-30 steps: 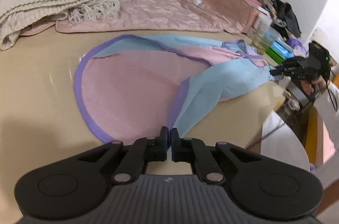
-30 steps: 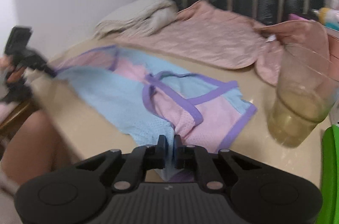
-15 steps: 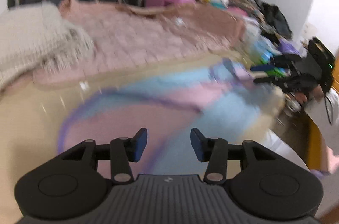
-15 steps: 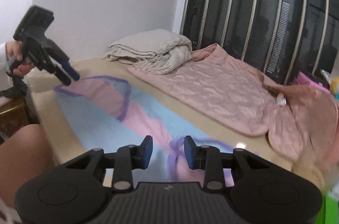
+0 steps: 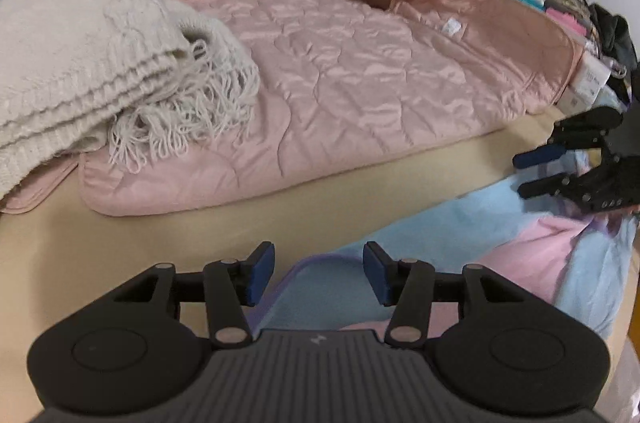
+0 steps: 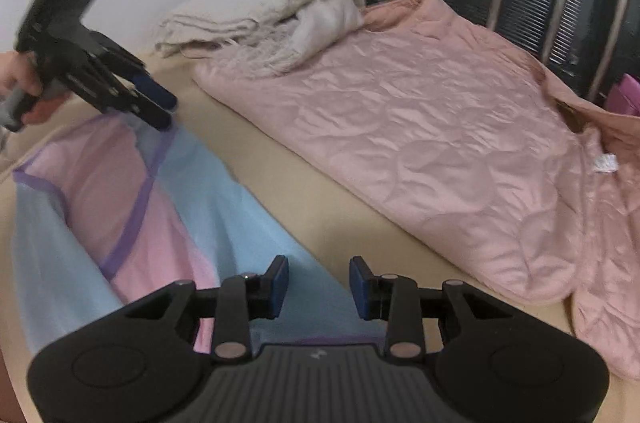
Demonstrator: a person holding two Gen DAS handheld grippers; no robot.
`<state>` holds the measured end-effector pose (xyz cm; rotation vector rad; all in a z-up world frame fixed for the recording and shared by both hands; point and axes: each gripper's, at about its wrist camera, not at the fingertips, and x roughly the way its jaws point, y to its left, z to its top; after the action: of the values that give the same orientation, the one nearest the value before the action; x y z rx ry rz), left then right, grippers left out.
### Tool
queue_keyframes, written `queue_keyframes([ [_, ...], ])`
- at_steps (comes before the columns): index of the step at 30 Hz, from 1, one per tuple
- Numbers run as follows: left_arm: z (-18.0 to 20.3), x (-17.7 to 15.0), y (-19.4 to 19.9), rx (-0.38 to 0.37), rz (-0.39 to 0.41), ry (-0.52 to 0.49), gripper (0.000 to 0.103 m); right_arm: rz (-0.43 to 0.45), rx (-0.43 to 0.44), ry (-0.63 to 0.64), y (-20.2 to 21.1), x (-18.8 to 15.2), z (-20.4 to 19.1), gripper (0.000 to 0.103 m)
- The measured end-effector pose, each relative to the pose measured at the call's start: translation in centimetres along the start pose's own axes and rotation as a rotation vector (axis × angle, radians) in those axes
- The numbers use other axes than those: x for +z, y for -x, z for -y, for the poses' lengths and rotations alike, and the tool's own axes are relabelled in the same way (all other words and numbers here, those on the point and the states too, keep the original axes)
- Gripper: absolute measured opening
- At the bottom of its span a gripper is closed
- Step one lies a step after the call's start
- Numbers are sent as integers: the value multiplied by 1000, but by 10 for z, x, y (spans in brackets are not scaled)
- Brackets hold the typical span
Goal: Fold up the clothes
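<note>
Pastel mesh, pink and blue with a purple binding, is the garment [image 6: 132, 207] in hand for folding, and it lies flat on the beige tabletop [image 5: 180, 223], part of it directly under and ahead of both sets of jaws. The left gripper [image 5: 319, 273] stands with its jaws spread and nothing pinched; the purple-bound edge curves just below the gap between them. The right gripper [image 6: 319, 287] is likewise spread and empty, blue fabric showing through the gap.

My reading is that one fold has been laid and released, and a fresh pair of grasp points is being sought. The next move calls for lowering each pair of pads onto an edge (the purple binding is the surest guide) and closing on the layers to be carried, both sides together so the cloth travels evenly.

Beyond the jaws runs a bare strip of table, then the quilted pink jacket [image 5: 360, 71] with a cream knitted blanket [image 5: 80, 63] resting on its left part. That strip is the open room forward. To the right of the left jaws the garment reaches the table's edge, so a pull that way risks dragging it off.
</note>
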<state>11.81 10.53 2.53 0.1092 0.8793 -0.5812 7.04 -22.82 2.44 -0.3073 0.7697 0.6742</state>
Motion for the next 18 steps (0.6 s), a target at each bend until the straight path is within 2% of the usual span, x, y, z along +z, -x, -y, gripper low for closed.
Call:
queue_keyframes([
  [1, -1, -1, -1, -13, 2, -6, 36, -3, 20, -9, -1, 1, 1, 28],
  [2, 0, -1, -1, -26, 1, -11, 6, -6, 41, -19, -1, 1, 2, 13],
  [3, 1, -2, -1, -39, -3, -16, 3, -8, 61, -28, -2, 2, 3, 3],
  [6, 10, -7, 5, -40, 19, -61, 3, 11, 36, 32, 5, 2, -12, 1],
  [10, 25, -16, 38, -16, 136, -80, 3, 99, -32, 82, 27, 1, -31, 1],
  [13, 49, -32, 75, -9, 226, -134, 3, 198, -71, 114, 64, -9, -50, 0],
  [14, 57, -40, 83, -5, 237, -148, 3, 217, -76, 133, 75, -15, -58, 0],
  [16, 70, -58, 91, 22, 230, -164, 3, 201, -58, 179, 85, -32, -78, 0],
  [18, 77, -76, 84, 60, 167, -182, 7, 165, -52, 236, 88, -50, -98, 1],
])
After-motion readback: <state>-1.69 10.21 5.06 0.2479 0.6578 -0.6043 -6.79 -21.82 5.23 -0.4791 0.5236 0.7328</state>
